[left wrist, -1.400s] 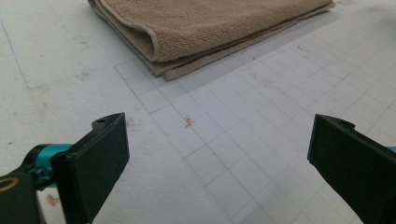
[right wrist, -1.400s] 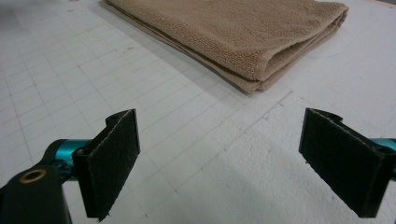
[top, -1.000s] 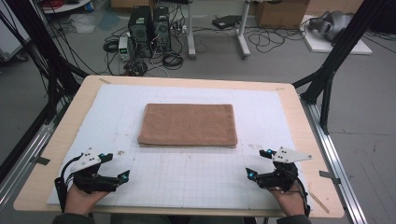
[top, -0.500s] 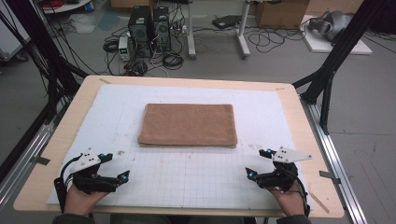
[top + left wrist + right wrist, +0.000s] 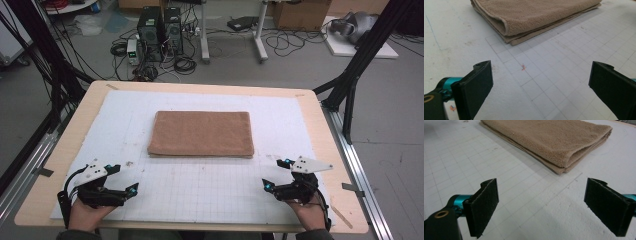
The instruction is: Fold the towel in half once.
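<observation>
A folded brown towel (image 5: pixel 201 134) lies flat in the middle of the white gridded mat (image 5: pixel 210 190) on the bench (image 5: pixel 320 125), well apart from both hands. It looks soft, light and limp, thick terry in several layers, so I'd expect it to sag and unfold if lifted by one point; the near corners, where the fold edges stack, seem the best places to pinch, catching all the layers at once. The left tongs (image 5: pixel 121 181) rest low at the near left of the mat, jaws wide apart and angled toward the towel's left corner. The right tongs (image 5: pixel 278 175) sit likewise at the near right, jaws apart, aimed at the right corner.
</observation>
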`<state>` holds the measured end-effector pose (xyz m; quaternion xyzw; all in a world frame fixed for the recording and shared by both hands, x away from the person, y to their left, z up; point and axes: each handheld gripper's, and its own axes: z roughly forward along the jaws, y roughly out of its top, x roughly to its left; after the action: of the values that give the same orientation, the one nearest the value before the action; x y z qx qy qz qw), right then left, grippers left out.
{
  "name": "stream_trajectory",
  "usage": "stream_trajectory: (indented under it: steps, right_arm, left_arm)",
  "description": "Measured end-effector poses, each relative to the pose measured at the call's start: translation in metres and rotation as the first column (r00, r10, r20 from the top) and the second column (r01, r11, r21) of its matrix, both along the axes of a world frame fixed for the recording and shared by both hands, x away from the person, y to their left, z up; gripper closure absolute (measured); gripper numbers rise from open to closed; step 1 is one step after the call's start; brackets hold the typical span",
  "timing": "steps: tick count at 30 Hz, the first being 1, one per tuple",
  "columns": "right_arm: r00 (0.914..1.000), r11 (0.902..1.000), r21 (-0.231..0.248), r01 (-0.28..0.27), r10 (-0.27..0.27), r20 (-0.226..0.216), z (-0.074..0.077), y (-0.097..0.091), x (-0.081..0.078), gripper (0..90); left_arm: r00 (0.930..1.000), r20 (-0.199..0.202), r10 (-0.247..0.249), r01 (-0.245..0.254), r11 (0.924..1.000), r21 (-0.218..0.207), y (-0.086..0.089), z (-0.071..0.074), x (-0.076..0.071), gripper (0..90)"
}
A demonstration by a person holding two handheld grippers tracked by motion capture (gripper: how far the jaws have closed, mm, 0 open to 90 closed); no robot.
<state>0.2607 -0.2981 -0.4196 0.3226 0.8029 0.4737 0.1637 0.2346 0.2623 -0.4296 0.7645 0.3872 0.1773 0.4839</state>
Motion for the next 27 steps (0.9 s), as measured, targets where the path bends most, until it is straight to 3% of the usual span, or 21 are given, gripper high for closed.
stream_trajectory:
  steps: [27]
  right_arm:
    - [0.9997, 0.9999, 0.007, -0.007, 0.007, 0.023, 0.0048, 0.0009, -0.0015, 11.6]
  left_arm:
    - [1.0000, 0.004, -0.002, 0.002, 1.0000, 0.003, -0.0016, 0.0026, -0.0021, 5.9]
